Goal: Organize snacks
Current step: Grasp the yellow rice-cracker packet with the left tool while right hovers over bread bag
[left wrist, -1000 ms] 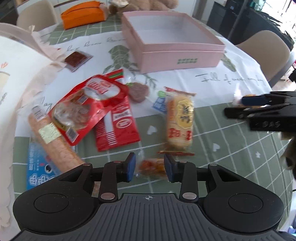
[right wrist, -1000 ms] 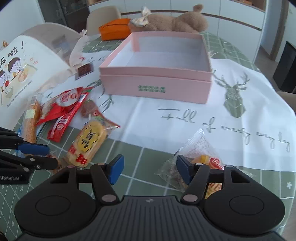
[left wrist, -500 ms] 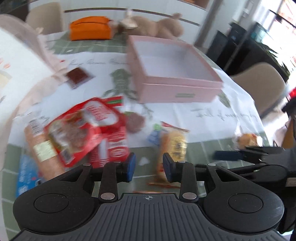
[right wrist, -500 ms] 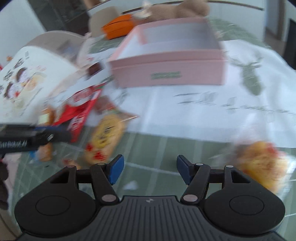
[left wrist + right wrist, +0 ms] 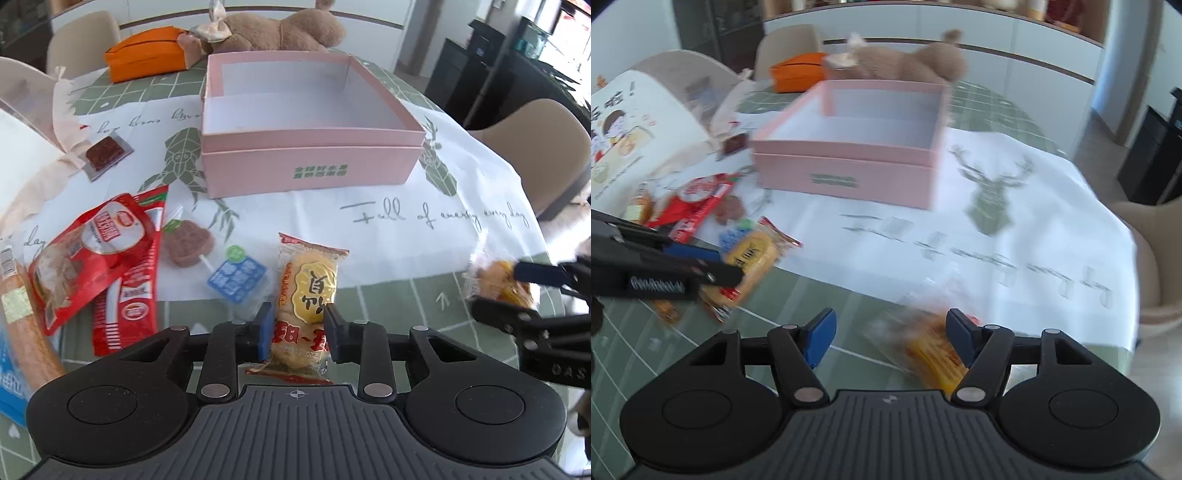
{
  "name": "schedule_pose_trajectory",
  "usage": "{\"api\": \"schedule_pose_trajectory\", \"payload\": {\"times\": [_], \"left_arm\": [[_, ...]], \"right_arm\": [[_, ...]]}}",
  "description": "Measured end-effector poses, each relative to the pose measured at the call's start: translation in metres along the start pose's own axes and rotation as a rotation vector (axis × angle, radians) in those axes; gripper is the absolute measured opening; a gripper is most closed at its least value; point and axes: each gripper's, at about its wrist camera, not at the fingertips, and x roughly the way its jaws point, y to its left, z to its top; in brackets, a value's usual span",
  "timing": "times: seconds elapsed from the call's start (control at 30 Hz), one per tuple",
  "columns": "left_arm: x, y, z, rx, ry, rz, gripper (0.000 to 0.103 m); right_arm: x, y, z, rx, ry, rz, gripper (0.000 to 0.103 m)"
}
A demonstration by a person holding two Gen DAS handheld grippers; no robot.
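The left claw (image 5: 298, 328) has just been closing, and its blue pads now sit against both sides of a yellow rice cracker packet (image 5: 308, 299) lying on the desk (image 5: 406, 295) in front of the empty pink box (image 5: 310, 162). The right claw (image 5: 889, 338) stands half open around a blurred clear-wrapped orange snack (image 5: 931, 347), pads not visibly pressing it.
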Motion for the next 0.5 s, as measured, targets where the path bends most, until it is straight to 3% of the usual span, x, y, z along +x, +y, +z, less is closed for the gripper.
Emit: {"api": "schedule_pose_trajectory", "payload": {"times": [0.17,0.43,0.5], "left_arm": [[0.005,-0.015,0.002,-0.017,0.01,-0.005,0.031],[0.003,-0.014,0.0,-0.039,0.011,0.006,0.031],[0.004,-0.015,0.0,-0.042,0.01,0.011,0.031]], "right_arm": [[-0.01,-0.021,-0.012,0.034,-0.025,-0.022,0.067],[-0.017,-0.034,-0.011,0.063,-0.08,0.04,0.068],[-0.017,-0.041,-0.01,0.064,-0.075,0.036,0.073]]}}
